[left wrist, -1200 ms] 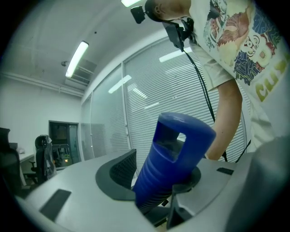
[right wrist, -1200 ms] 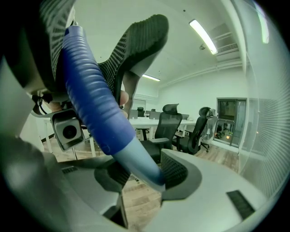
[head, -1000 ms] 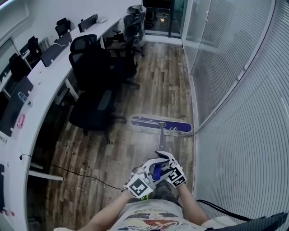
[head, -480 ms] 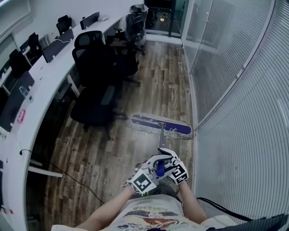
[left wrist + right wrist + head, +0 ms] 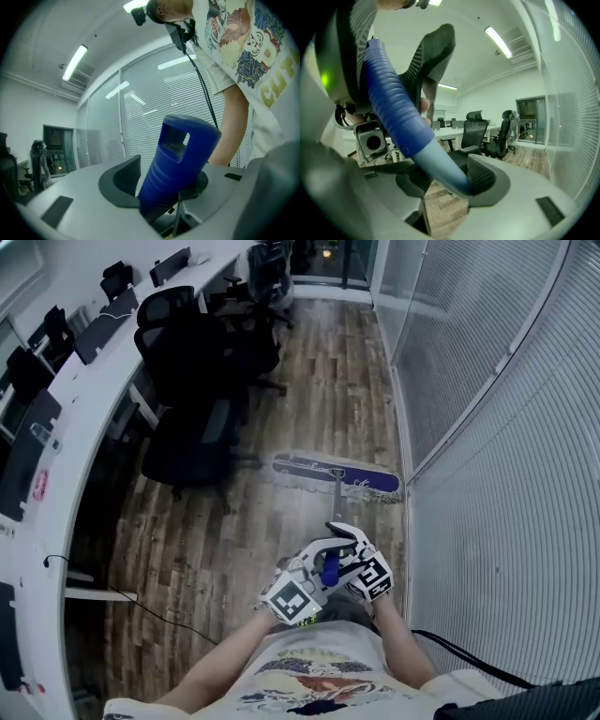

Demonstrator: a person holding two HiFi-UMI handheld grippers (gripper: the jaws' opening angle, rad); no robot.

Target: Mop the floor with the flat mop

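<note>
Head view first: the flat mop head (image 5: pixel 337 476) is laid flat on the wood floor (image 5: pixel 319 399). One end is tucked right by the foot of the glass partition (image 5: pixel 487 427) along the floor's right edge, and the other end sits near a black office chair (image 5: pixel 192 442). The long white desk (image 5: pixel 84 418) is set along the floor's left side. The pole (image 5: pixel 335 507) runs back from the middle of the mop head to the two grippers, which are held close together in front of the person's shirt.

In the left gripper view, the left gripper (image 5: pixel 325 565) is clamped on the pole's blue ribbed grip (image 5: pixel 180 164), which is wedged between both dark pads and tilted to the right.

Right gripper view, kinda different story: the jaws of the right gripper (image 5: pixel 339 542) have just been opening. The pale blue bit of the pole is seen between them, leaned against one pad (image 5: pixel 483 177), with a gap left to the other, so nothing is really pinched there.
</note>
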